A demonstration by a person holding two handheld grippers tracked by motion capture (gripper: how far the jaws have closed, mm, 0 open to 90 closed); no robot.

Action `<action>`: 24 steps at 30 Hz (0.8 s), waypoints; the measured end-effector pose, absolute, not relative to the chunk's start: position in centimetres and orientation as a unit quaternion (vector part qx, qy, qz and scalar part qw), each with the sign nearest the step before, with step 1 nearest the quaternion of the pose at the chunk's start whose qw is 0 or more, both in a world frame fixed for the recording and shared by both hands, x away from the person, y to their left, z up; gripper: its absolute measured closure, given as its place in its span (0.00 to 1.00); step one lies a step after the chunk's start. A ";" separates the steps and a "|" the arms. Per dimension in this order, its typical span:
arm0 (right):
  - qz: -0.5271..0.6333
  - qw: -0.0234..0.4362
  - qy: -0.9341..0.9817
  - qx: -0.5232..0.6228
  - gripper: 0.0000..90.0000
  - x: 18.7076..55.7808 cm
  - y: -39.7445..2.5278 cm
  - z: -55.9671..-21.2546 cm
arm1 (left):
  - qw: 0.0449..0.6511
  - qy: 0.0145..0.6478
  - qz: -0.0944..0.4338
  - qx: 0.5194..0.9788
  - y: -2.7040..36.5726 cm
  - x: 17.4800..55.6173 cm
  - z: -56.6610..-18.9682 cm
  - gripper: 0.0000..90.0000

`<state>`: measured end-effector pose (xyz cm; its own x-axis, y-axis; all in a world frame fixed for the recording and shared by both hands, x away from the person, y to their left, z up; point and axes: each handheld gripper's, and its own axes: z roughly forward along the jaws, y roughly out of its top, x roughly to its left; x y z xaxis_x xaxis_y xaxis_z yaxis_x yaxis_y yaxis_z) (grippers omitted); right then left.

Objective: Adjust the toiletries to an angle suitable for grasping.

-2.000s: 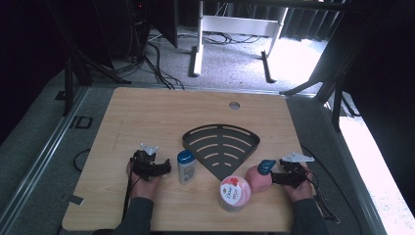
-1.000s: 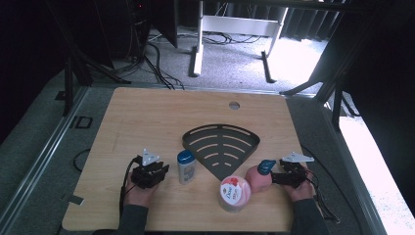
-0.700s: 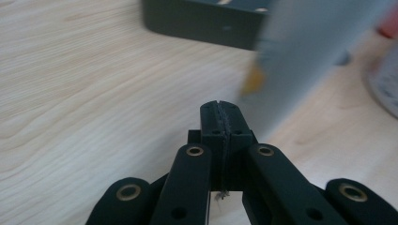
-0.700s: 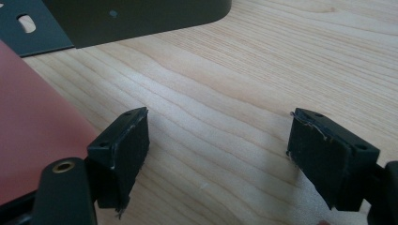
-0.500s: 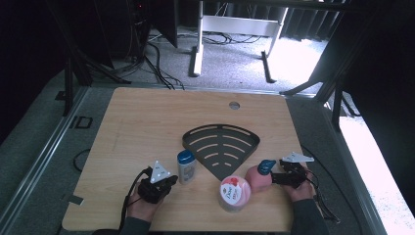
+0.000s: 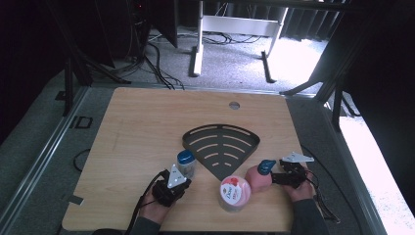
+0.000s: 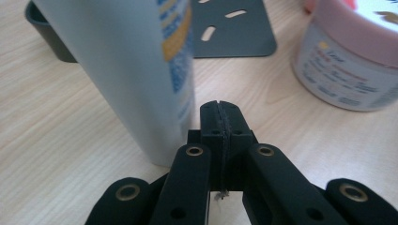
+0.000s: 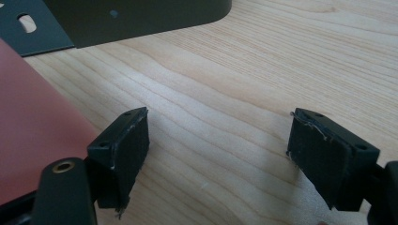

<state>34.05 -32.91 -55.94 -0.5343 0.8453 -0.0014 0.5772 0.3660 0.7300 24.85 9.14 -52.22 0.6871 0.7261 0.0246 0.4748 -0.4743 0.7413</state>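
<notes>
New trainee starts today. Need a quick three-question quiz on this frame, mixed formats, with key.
1. True or false: the left claw is shut with nothing between its jaws.
2. Which thing stands nearest the right claw? A) the blue-capped bottle B) the pink bottle C) the Dove jar
3. Fill in: the dark slotted rack lies flat on the ______ table.

Key
1. True: in the left claw's view its jaws meet, beside the blue-capped bottle.
2. B: the open jaws sit right beside the pink bottle.
3. wooden
</notes>
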 end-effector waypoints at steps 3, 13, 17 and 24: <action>0.348 0.193 0.804 0.442 0.23 34.0 -32.9 -55.9 | 0.367 0.362 0.170 0.840 9.3 25.1 -52.3 1.00; 0.348 0.192 0.804 0.442 0.23 34.0 -32.9 -55.9 | 0.358 0.406 0.174 0.822 10.9 26.8 -52.6 1.00; 0.348 0.192 0.804 0.442 0.23 34.0 -32.9 -55.9 | 0.355 0.412 0.179 0.820 11.3 27.4 -52.6 1.00; 0.348 0.192 0.804 0.442 0.23 34.0 -32.9 -55.9 | 0.354 0.425 0.183 0.813 11.7 28.3 -52.7 1.00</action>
<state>34.01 -32.91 -55.93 -0.5354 0.8446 -0.0013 0.5773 0.3671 0.7294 28.26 11.68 -52.74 0.5708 0.8211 -0.0034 0.5618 -0.3876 0.7309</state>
